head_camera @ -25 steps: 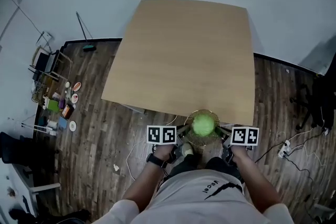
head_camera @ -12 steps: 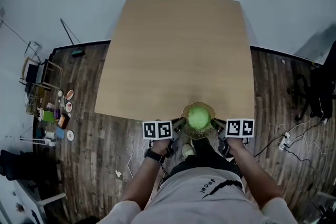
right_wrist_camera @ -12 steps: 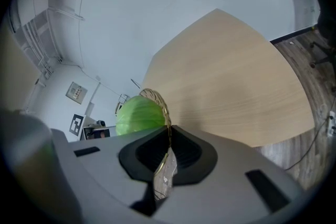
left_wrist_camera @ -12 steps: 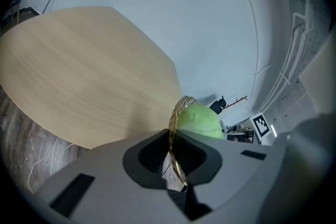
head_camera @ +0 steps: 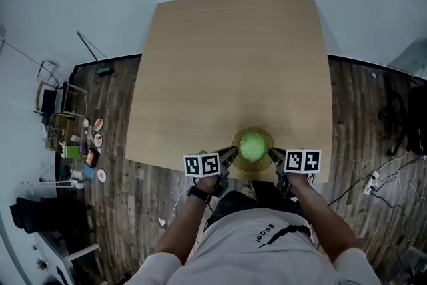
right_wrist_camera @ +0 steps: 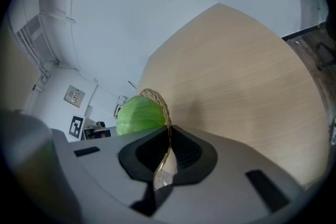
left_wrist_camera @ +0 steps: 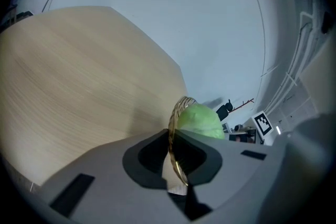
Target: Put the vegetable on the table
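So: one green cabbage (head_camera: 253,145) sat in one gold wire basket (head_camera: 254,169), which was over the near edge of the one wooden table (head_camera: 227,63). There were two grippers on the basket, one per side. The left gripper (head_camera: 230,155) had its jaws pinched on the left rim, and the right gripper (head_camera: 273,155) had its jaws pinched on the right rim. Each gripper view showed the thin rim wire running edge-on between the pads, with the cabbage bulging just past it. Neither gripper touched the cabbage itself. I couldn't tell whether the basket's base rested on the tabletop or hung just above it.

Two marker cubes showed in the head view, the left cube (head_camera: 201,164) and the right cube (head_camera: 303,161), each outboard of its gripper near the table's front edge. There was one black watch (head_camera: 198,193) on the left wrist. The floor (head_camera: 133,197) was dark planks, with a cluster of small items (head_camera: 87,143) by the left wall and cables (head_camera: 367,185) at the right.
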Demonstrator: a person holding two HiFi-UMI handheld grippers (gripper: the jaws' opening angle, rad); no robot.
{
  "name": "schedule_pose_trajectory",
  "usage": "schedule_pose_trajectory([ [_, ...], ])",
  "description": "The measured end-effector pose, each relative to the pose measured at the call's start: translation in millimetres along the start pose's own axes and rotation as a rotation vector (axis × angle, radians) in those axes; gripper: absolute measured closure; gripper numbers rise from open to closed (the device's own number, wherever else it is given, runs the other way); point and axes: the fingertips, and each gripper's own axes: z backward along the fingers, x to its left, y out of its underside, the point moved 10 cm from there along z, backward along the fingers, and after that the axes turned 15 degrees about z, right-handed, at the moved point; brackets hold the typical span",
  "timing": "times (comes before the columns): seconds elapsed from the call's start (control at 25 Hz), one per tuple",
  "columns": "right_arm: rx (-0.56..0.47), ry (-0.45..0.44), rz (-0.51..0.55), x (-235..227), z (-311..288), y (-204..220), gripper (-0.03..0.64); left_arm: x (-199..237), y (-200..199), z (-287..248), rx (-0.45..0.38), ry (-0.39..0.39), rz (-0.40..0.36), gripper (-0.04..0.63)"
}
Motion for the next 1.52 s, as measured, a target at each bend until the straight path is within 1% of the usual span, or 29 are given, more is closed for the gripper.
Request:
schedule_pose_trajectory([
  [0.2,0.004,-0.011,-0.026,-19,-28,-16,0.592,16,-24,-21,0.003,-0.020,0.008,0.563],
  [0.32,-0.001,-0.008,-0.043,-27,-45,-23,0.592,27,-40,-32,0.012,-0.027,-0.004,0.563],
  [0.44,-0.007,0.010,-0.054,-34,-63,-32,0.592,39,-57,-45,0.021,-0.036,-0.023,0.563],
  [0.6,-0.027,0.031,-0.067,-47,-84,-44,0.592,51,-82,-63,0.013,-0.055,-0.050,0.563],
  [0.8,-0.026,0.067,-0.071,-58,-104,-57,0.592,63,-104,-83,0.028,-0.045,-0.058,0.563],
  [0.96,-0.025,0.088,-0.078,-63,-112,-61,0.592,66,-112,-91,0.035,-0.065,-0.061,0.563],
  [1.16,-0.018,0.111,-0.087,-67,-114,-59,0.592,67,-113,-99,0.052,-0.102,-0.090,0.563],
  [1.32,-0.007,0.130,-0.090,-70,-118,-62,0.592,66,-116,-104,0.056,-0.122,-0.096,0.561],
  [1.52,0.006,0.145,-0.093,-76,-123,-60,0.592,63,-118,-108,0.061,-0.148,-0.128,0.561],
])
